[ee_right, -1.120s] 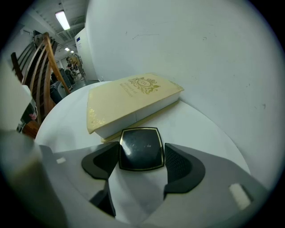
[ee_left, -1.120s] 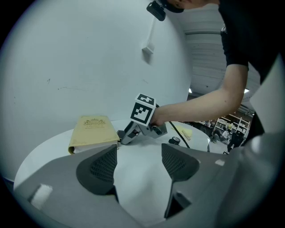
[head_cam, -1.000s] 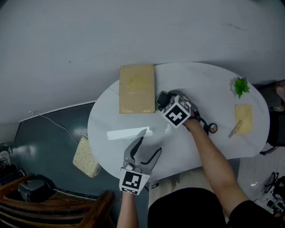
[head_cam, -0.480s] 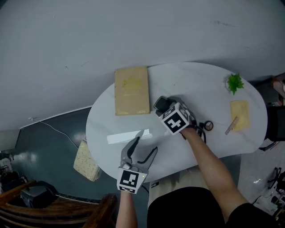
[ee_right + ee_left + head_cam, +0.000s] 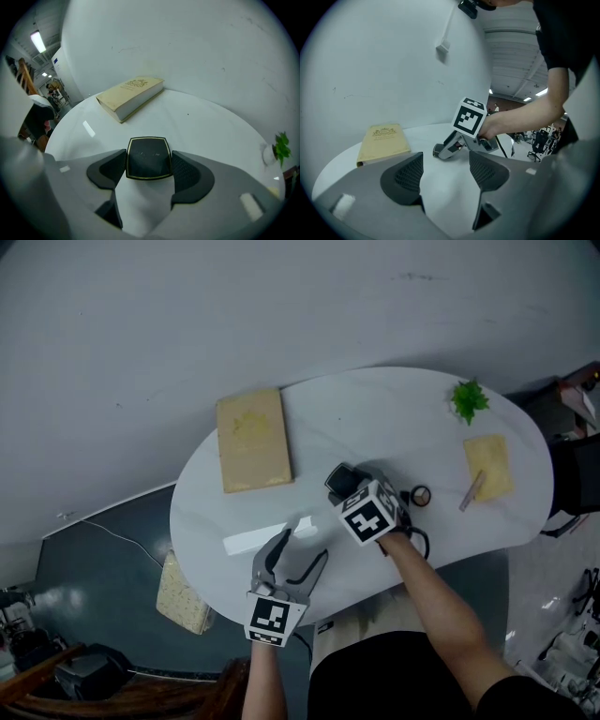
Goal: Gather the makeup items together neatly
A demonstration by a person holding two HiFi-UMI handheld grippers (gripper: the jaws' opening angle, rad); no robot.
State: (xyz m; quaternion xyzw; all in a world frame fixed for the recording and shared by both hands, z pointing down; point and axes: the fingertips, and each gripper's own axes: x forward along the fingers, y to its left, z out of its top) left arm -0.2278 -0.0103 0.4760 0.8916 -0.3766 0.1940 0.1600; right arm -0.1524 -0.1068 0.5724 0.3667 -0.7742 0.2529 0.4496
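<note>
A white oval worktop [image 5: 375, 418] seen from above. Near its middle, the right tool [image 5: 149, 172] grips a square black compact [image 5: 149, 157] with gold edging between its 2 jaws. The left tool [image 5: 446, 174] hovers over the near edge, its jaws wide with nothing between them. A tan book [image 5: 251, 440] lies at the far left. A small round makeup item [image 5: 421, 494] sits just right of the right tool.

Dim, bluish cast — fisheye edges, soft glare
</note>
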